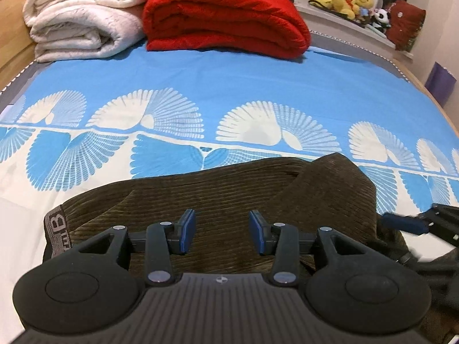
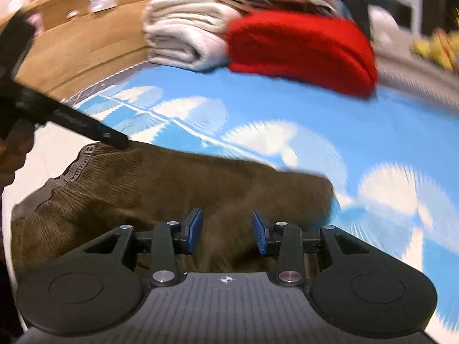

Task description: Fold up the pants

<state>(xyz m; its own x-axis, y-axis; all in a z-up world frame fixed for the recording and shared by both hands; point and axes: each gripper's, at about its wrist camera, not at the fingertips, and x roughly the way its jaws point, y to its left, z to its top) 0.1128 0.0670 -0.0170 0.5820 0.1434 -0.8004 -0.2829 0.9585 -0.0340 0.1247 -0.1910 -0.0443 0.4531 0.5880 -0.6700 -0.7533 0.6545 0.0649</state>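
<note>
Brown corduroy pants (image 1: 229,183) lie bunched in a folded heap on the blue-and-white bedsheet (image 1: 258,83), with their grey waistband (image 1: 56,229) at the left end. My left gripper (image 1: 222,223) hovers over the middle of the pants, jaws open, with no cloth pinched between its blue pads. In the blurred right wrist view the same pants (image 2: 172,177) fill the lower left. My right gripper (image 2: 226,223) stands open above their right half, holding nothing. One finger of the right gripper (image 1: 407,223) shows at the pants' right edge.
A folded white blanket (image 1: 83,20) and a folded red blanket (image 1: 226,20) lie at the far end of the bed. Plush toys (image 1: 350,0) sit on a shelf at the back right. A wooden bed frame (image 2: 86,48) runs along the left.
</note>
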